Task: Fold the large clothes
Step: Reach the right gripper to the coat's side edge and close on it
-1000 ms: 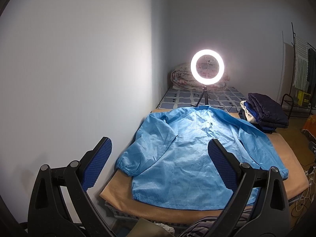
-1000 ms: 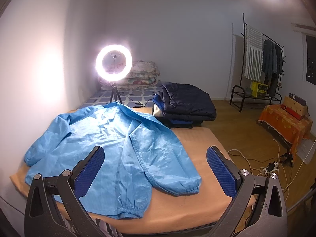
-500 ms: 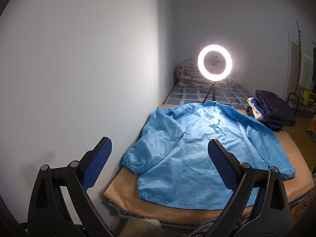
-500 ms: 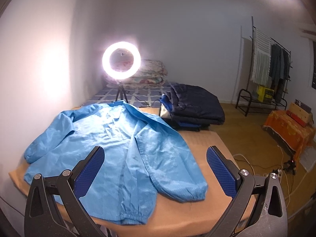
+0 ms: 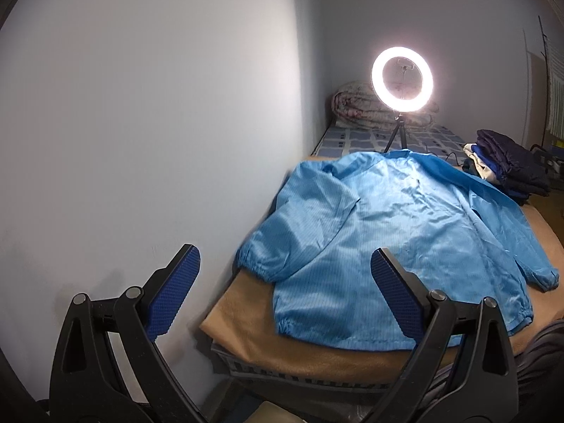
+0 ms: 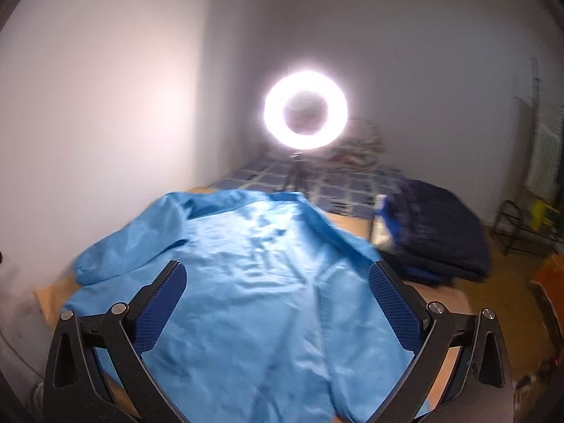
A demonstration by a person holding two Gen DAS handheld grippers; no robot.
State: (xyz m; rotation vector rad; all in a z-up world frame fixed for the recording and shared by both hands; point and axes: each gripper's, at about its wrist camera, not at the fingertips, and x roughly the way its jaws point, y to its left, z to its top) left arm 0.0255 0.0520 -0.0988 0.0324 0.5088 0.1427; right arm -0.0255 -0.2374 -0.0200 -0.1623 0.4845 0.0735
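A large light-blue jacket point(image 5: 398, 232) lies spread flat on a tan blanket point(image 5: 246, 320) on the bed, collar toward the far end, both sleeves lying along its sides. My left gripper point(image 5: 285, 278) is open and empty, held back from the bed's near left corner, short of the left cuff point(image 5: 257, 268). In the right wrist view the jacket point(image 6: 253, 282) fills the lower middle, blurred. My right gripper point(image 6: 276, 296) hovers over the jacket's body, open, with nothing between its fingers.
A lit ring light point(image 5: 402, 79) on a small tripod stands past the collar. A stack of folded dark clothes point(image 5: 507, 169) sits at the bed's far right. A grey wall point(image 5: 158, 123) runs along the bed's left side. A rolled quilt point(image 5: 356, 105) lies at the far end.
The right gripper has swung left and forward over the jacket, blurring its view. The left gripper has drifted further left toward the wall. Both stayed open and the jacket has not moved.
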